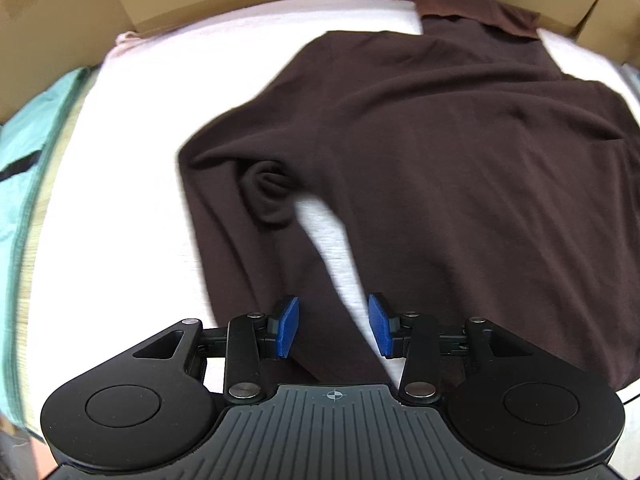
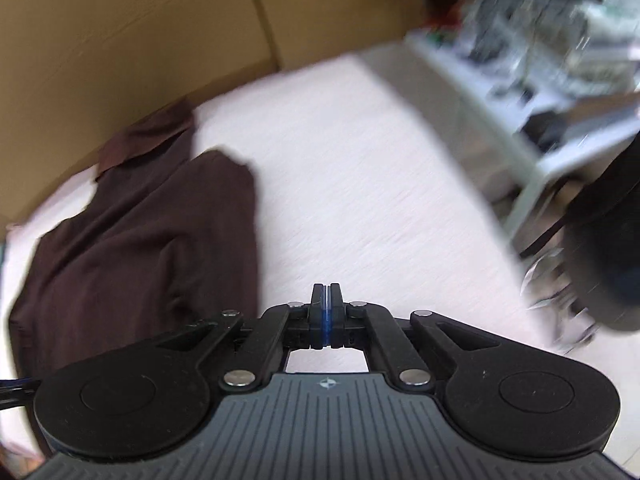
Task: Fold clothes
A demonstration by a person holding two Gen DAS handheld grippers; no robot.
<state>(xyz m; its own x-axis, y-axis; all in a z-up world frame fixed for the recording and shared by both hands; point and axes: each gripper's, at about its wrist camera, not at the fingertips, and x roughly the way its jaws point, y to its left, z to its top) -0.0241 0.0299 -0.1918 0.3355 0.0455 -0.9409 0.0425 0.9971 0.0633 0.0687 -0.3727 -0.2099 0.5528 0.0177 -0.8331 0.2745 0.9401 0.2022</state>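
While the brown top (image 1: pixel 460 160) lies mostly spread across mid-frame on the white bedding (image 1: pixel 132 184), one sleeve angled down lower left, no fold visible, left gripper (image 1: pixel 333 332) gapes empty, right gripper (image 2: pixel 327 312) pinched closed, empty.

My left gripper (image 1: pixel 333 327) and right gripper (image 2: pixel 327 316) are black, with blue pads (image 1: pixel 289 327), silver screws and ribbed grey bases.
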